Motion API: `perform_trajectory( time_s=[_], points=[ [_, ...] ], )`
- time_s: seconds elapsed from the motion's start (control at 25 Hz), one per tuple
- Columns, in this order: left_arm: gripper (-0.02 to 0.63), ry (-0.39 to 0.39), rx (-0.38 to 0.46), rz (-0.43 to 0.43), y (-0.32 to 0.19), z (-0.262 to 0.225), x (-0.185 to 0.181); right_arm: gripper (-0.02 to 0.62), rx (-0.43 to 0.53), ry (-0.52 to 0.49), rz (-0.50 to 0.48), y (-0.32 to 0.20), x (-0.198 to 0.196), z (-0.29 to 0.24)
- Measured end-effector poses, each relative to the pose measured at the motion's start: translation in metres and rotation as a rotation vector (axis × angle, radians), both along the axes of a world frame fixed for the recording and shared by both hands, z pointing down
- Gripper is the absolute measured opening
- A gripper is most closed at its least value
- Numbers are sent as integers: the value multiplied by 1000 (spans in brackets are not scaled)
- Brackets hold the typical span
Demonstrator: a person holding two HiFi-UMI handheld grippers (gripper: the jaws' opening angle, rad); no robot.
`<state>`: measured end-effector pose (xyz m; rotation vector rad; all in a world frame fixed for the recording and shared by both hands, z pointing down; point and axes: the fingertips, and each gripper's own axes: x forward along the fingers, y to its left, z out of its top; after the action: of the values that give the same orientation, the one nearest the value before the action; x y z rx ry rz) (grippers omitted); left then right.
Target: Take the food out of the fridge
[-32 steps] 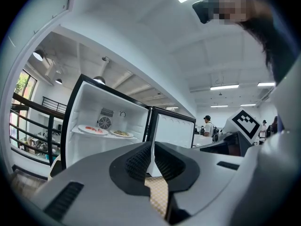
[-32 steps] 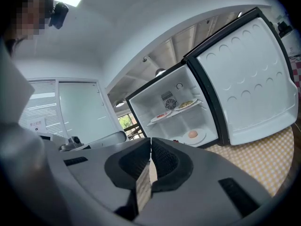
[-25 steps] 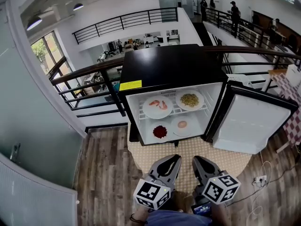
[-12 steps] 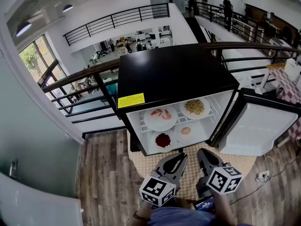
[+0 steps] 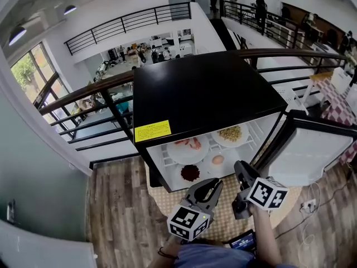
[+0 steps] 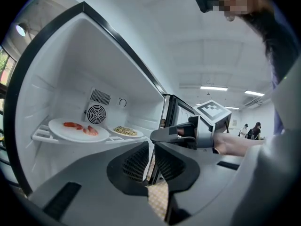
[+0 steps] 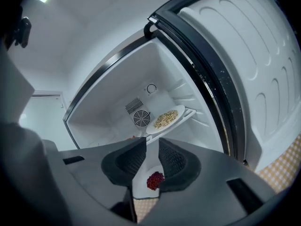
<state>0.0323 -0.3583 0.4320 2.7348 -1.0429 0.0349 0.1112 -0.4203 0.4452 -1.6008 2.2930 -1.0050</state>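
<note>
Left gripper (image 5: 213, 183) before open fridge (image 5: 201, 88), fingers together, empty; right gripper (image 5: 241, 166) nearer fridge, jaws opening, nothing between them.

We find no words or numbers that we can read. A yellow label (image 5: 152, 131) sits on the black top of the fridge (image 5: 206, 88), near its front left corner (it carries dark print, too small for us).
</note>
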Motion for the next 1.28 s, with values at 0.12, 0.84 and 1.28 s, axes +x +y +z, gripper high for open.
perform_trajectory(
  time_s=[0.12,0.84,1.28],
  points=[
    [35,-1,-4,22,-4,2,3,102,-13,25,24,-19,4,3],
    [35,-31,-11,20,-25,8,-15,211,-192,-327,199,-92,19,31],
    [37,3,-64,31,-28,13,-10,72,-172,-445,202,-70,27,22]
  ],
)
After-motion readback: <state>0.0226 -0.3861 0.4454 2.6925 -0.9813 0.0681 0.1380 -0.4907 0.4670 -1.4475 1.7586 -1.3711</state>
